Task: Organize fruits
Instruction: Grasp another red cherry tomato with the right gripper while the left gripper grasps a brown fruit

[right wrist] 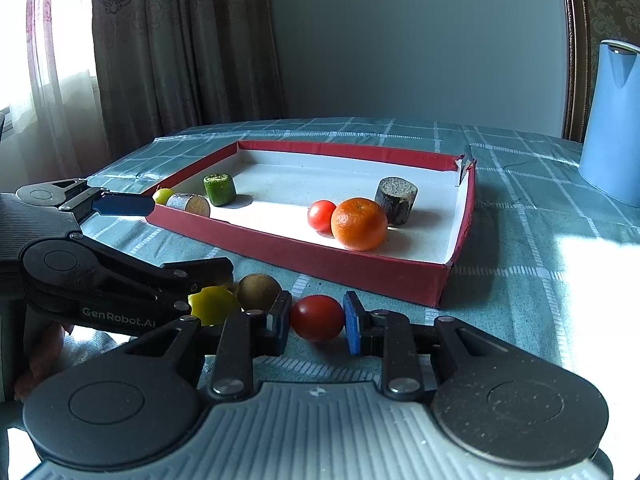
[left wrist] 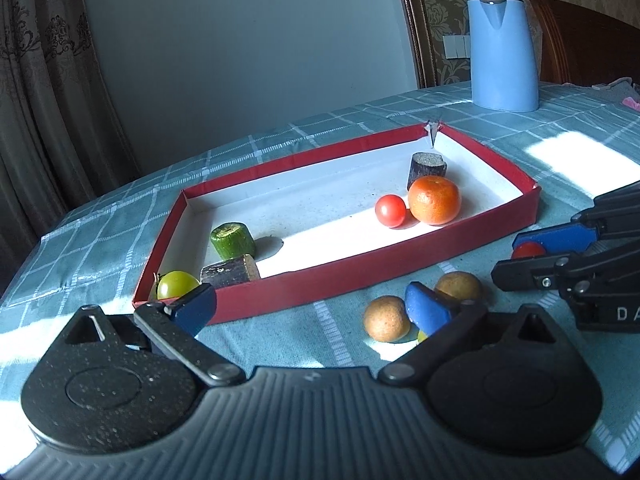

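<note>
Red tomato (right wrist: 317, 318) in right tongs (right wrist: 318, 322) — left tongs (left wrist: 310, 310) agape.

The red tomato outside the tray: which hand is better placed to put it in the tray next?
Right. The right tongs are shut on the red tomato, just before the red tray. The left tongs stand open and empty.
</note>
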